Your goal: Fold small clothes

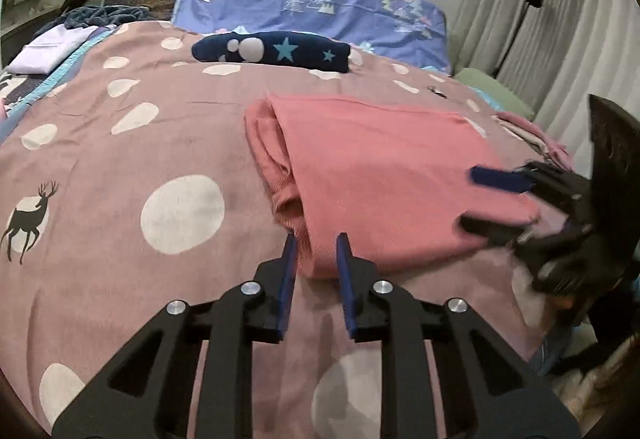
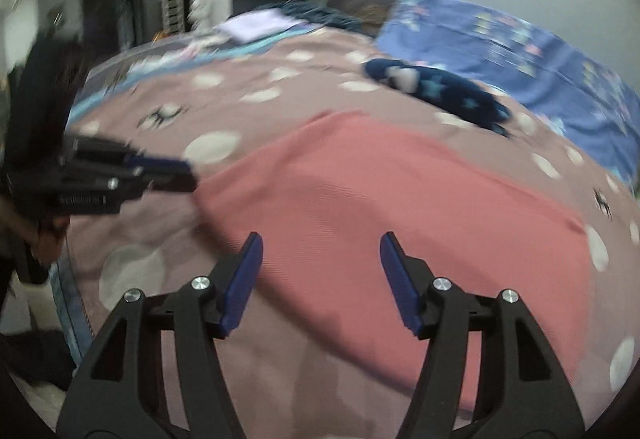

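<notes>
A pink garment (image 1: 372,175) lies folded on the pink dotted bedspread (image 1: 120,167); it also shows in the right wrist view (image 2: 400,207). My left gripper (image 1: 316,251) is at the garment's near left corner, its jaws narrowly apart with the folded edge between the blue pads; I cannot tell whether they pinch it. My right gripper (image 2: 320,251) is open and empty just above the garment's near edge. It shows from the side in the left wrist view (image 1: 480,199), jaws apart at the garment's right edge.
A folded navy garment with stars (image 1: 272,51) lies farther back on the bed. A blue patterned pillow (image 1: 312,7) is at the head. A lilac folded cloth (image 1: 48,47) lies at the far left. Curtains (image 1: 560,19) hang on the right.
</notes>
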The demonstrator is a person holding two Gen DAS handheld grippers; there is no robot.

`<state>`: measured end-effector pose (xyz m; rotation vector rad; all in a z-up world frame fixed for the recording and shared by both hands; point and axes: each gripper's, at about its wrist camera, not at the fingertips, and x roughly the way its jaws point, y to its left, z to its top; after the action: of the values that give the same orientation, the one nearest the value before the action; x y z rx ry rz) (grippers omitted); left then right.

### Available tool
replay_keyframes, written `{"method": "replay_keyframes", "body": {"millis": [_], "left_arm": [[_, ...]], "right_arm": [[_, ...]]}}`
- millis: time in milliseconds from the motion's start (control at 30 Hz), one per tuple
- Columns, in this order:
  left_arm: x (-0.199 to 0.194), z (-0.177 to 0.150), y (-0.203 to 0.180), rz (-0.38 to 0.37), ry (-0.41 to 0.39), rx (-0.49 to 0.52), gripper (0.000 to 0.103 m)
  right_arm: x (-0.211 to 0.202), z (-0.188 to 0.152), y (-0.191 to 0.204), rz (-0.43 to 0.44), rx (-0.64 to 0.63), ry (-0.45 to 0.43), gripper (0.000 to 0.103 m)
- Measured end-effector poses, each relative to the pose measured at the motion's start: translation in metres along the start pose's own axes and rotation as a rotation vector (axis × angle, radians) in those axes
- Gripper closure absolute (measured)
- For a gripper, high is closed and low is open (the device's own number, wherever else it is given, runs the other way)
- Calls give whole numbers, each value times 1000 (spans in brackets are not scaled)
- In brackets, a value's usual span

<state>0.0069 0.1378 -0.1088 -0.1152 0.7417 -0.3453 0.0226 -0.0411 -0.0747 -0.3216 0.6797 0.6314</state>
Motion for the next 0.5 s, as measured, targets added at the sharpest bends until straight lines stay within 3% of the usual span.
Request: {"method": "replay_keyframes", "body": {"millis": [100,233,300,433,500], "left_arm": [[2,-4,9,-15,-2,-15,82],[10,-4,11,-93,20,7,80],[19,-2,9,-135,36,28,69],[33,3,14,-210,66,14,70],[34,10,12,-275,66,4,99]], "right_arm": [[10,0,37,-20,-111,12,41],[19,-2,68,-57,-251,26,39],[20,-3,69,-55,-248,34,37],[25,-3,62,-82,-219,57,36],[29,-4,61,-102,-216,68,36]]}}
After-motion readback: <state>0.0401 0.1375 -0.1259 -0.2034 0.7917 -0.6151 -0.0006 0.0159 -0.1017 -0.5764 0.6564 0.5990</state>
